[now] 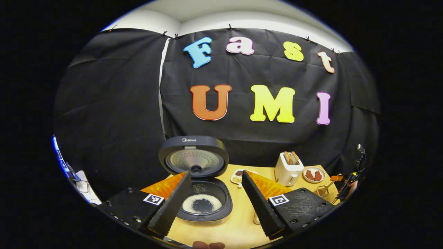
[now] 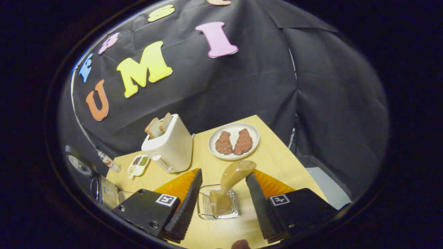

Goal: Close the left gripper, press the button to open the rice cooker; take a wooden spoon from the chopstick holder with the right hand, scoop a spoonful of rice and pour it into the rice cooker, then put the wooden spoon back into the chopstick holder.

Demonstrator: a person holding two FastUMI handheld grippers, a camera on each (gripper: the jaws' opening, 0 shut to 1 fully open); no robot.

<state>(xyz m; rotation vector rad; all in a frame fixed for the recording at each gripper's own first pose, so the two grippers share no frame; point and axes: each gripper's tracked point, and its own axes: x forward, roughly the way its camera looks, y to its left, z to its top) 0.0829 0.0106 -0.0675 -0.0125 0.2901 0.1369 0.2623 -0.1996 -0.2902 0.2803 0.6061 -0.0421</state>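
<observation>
The rice cooker stands open with its lid raised; white rice rings a dark middle in the pot. My left gripper is open above and in front of it, a finger on each side of the pot and nothing held. In the right gripper view the wooden spoon stands bowl up in the clear chopstick holder. My right gripper is open and straddles the holder without touching spoon or holder. The left gripper view has the spoon and holder small at the far right.
A white toaster with bread slices stands behind the holder, next to a plate with two brown pieces. A divided dish of grains lies right of the cooker. A small bottle stands at the table's back edge.
</observation>
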